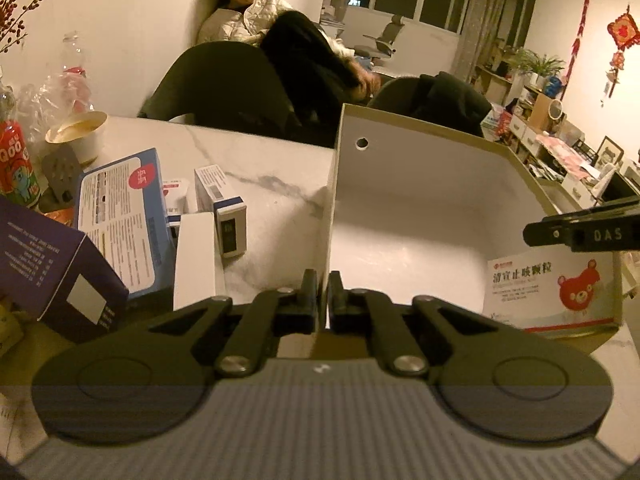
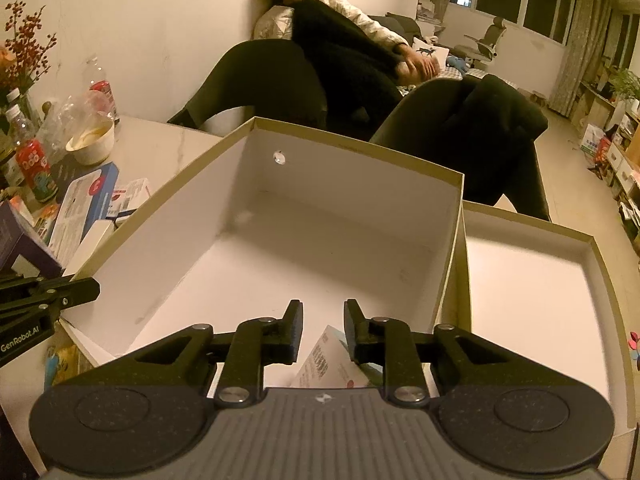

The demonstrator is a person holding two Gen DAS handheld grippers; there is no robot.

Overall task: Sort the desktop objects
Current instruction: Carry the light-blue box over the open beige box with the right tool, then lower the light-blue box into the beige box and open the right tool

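A big open cardboard box with white inside walls stands on the marble table. My left gripper is shut on the box's left wall, the thin edge pinched between its pads; its tips also show at the box's near left corner. Inside the box, a white carton with a red bear leans at the near right. My right gripper hovers just above that carton, jaws a little apart, pads not pressing on it. Its fingers reach in from the right.
Left of the box lie a blue-and-white carton, small white cartons, a dark purple box, a paper bowl and bottles. The shallow lid sits right of the box. A person sits behind dark chairs.
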